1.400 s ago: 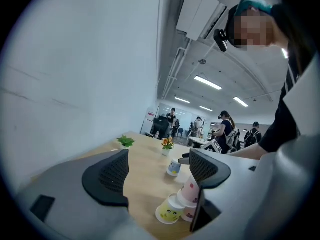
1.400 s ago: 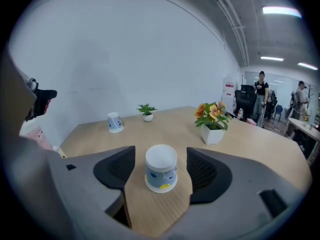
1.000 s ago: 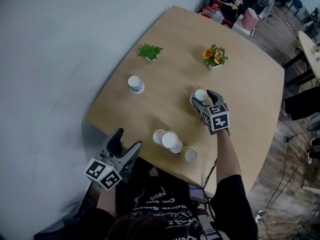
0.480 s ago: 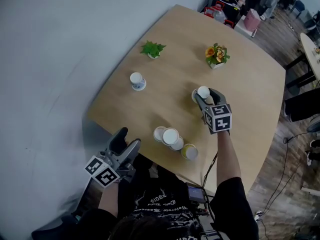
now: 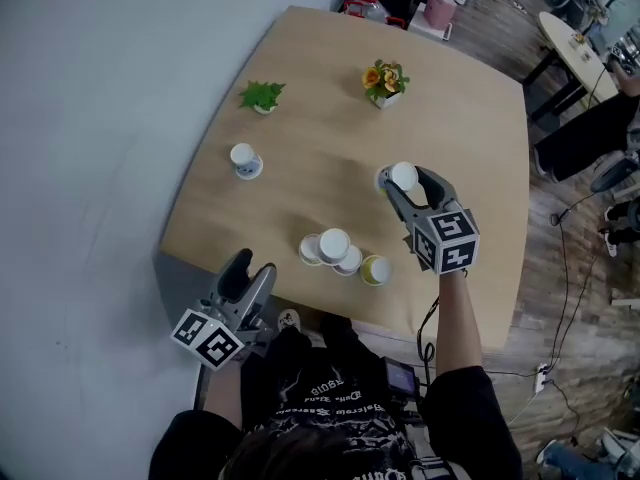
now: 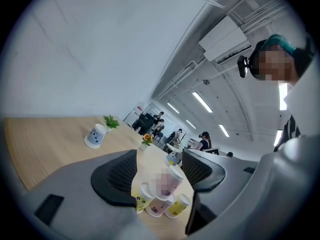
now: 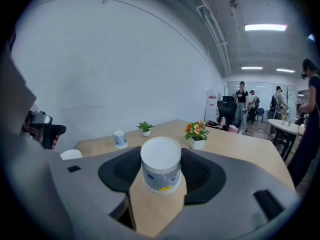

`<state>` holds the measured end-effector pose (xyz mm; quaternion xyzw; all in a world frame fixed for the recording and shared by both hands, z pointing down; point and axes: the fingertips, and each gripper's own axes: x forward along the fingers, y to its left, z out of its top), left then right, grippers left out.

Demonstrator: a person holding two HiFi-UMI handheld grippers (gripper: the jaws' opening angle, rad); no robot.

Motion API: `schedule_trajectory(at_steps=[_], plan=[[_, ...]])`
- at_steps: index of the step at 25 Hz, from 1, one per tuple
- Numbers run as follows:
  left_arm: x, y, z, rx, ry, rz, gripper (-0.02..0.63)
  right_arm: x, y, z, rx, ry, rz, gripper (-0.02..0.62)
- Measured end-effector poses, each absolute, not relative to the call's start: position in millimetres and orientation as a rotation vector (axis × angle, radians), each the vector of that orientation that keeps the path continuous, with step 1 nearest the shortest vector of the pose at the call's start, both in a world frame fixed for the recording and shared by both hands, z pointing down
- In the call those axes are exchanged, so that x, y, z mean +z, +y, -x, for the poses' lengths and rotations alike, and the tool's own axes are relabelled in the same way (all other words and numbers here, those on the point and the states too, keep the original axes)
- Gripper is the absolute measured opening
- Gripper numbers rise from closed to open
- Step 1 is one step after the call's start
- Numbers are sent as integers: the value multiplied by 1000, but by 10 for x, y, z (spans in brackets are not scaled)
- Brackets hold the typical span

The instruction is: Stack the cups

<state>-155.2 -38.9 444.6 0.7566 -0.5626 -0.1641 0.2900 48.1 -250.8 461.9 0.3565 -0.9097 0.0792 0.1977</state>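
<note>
While the left gripper (image 5: pixel 250 274) hangs just off the near edge of the pale wooden desk (image 5: pixel 470 118), its jaws stand apart with nothing between them, having just been closing. Just past that edge sits a cluster of 4 paper cups (image 5: pixel 340 254), white, pink and yellow, touching one another. Farther in, the right gripper (image 5: pixel 405 186) has just closed its jaws on 1 upturned white paper cup with blue-grey print (image 7: pixel 161 171), clamped on both sides. Beyond, to the left, a lone upturned white cup (image 5: pixel 243 158) stands well apart. Farthest sit a small green potted plant (image 5: pixel 262 95) and a pot of orange flowers (image 5: pixel 384 78).
</note>
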Motion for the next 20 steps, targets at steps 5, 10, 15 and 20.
schedule_trajectory(at_steps=[5,10,15,20], plan=[[4347,-314,1561,-347,-1426,-2166,293,4399,-1932,-684,219,-2528,-1128,256],[4323,-259,1587,-291,-1409,-2240,293,4325,-1469,-768,238,-2507,-1202,256],[4356,-202,1540,-262,-1381,-2282,293,4403,-1068,-728,245,-2477,-1192,256],[4409,-210,1548,-239,-1400,-2289,293,4581,-842,-632,266,-2445,-1151,256]])
